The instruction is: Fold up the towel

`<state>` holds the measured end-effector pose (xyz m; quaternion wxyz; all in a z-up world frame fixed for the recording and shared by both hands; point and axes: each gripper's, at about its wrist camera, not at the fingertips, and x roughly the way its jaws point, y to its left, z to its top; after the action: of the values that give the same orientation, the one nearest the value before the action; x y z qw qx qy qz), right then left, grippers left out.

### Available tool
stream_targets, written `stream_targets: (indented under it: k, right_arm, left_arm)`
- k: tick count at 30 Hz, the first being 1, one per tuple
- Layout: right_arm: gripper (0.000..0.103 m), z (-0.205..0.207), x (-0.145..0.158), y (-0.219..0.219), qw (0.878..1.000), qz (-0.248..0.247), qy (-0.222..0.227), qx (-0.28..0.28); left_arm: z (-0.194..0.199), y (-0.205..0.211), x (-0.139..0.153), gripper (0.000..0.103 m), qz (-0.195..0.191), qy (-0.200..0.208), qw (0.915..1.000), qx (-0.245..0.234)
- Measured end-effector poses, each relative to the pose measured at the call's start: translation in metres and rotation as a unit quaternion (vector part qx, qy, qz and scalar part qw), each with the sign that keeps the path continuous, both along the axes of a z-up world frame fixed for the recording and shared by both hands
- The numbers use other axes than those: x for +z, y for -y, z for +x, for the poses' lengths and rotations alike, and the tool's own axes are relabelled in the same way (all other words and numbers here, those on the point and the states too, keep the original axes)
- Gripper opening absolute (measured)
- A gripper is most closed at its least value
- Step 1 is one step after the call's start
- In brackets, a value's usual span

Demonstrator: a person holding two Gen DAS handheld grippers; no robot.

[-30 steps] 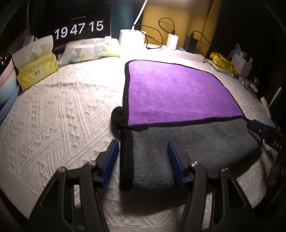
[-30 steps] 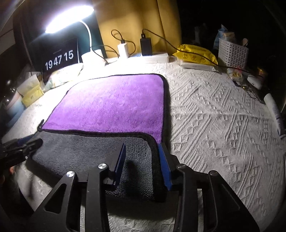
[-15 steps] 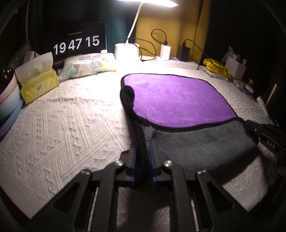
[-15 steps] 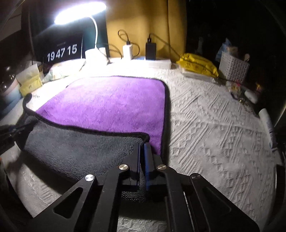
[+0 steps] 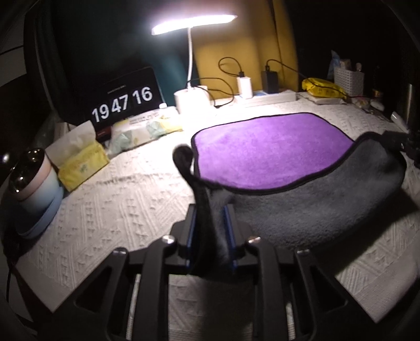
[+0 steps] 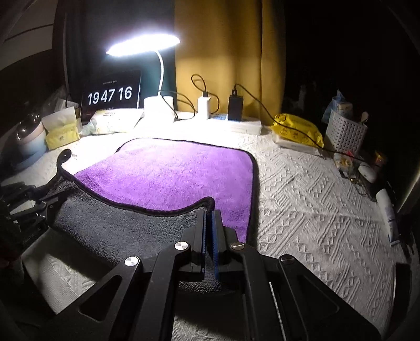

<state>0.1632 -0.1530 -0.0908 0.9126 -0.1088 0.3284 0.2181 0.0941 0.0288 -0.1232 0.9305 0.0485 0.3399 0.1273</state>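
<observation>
Clamped in the left tongs [image 5: 210, 225] and the right tongs [image 6: 209, 230], the towel's [image 6: 168, 175] near corners are raised off the bedspread [image 6: 315, 199]. Ahead, purple cloth lies flat; the fold is begun, not yet laid over.

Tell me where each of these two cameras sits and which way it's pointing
Left wrist: rides on the left gripper, looking forward over the near left corner of the towel toward the clock and lamp; its own fingers clamp the towel, and the right gripper shows at the far right.
Right wrist: rides on the right gripper, on the near right corner, facing the same back wall; the left gripper shows at the left.
Shared: towel, clock, lamp, yellow tissue box.
</observation>
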Motion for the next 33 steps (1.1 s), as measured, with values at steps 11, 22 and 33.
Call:
stream_targets:
  k: [11,22,33]
  right_arm:
    - [0.004,0.004,-0.009,0.003,1.0,0.01,-0.019,-0.001]
    - [0.004,0.004,0.005,0.009,1.0,0.02,0.003,-0.01]
    - [0.004,0.01,0.031,0.011,0.999,0.02,0.042,-0.019]
  left_arm:
    - [0.004,-0.013,-0.017,0.023,-0.045,-0.02,0.9987,0.011]
    - [0.006,-0.031,-0.004,0.007,-0.122,-0.01,0.9925,-0.009]
    - [0.019,-0.048,0.037,0.007,-0.15,0.042,0.9875,-0.026]
